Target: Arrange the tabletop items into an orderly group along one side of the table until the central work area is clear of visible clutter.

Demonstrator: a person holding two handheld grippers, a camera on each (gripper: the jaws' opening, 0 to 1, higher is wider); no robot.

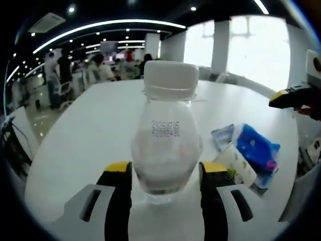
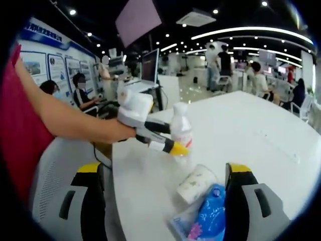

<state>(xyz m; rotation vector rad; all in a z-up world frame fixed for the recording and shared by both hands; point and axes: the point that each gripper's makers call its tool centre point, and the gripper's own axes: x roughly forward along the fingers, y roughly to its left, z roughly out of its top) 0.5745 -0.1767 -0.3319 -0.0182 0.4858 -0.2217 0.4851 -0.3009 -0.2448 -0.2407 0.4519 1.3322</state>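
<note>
A clear plastic bottle with a white cap stands upright between the yellow-tipped jaws of my left gripper, which press on both its sides. In the right gripper view the same bottle sits near the table's left edge with the left gripper around it. My right gripper is open and wide, holding nothing. Ahead of it, a white paper cup lies on its side beside a blue packet. The blue packet and cup lie right of the bottle.
The round white table stretches bare behind the bottle. A small pale blue packet lies by the cup. The right gripper pokes in at the right. A person's arm reaches over the table edge. Monitors, chairs and people stand beyond.
</note>
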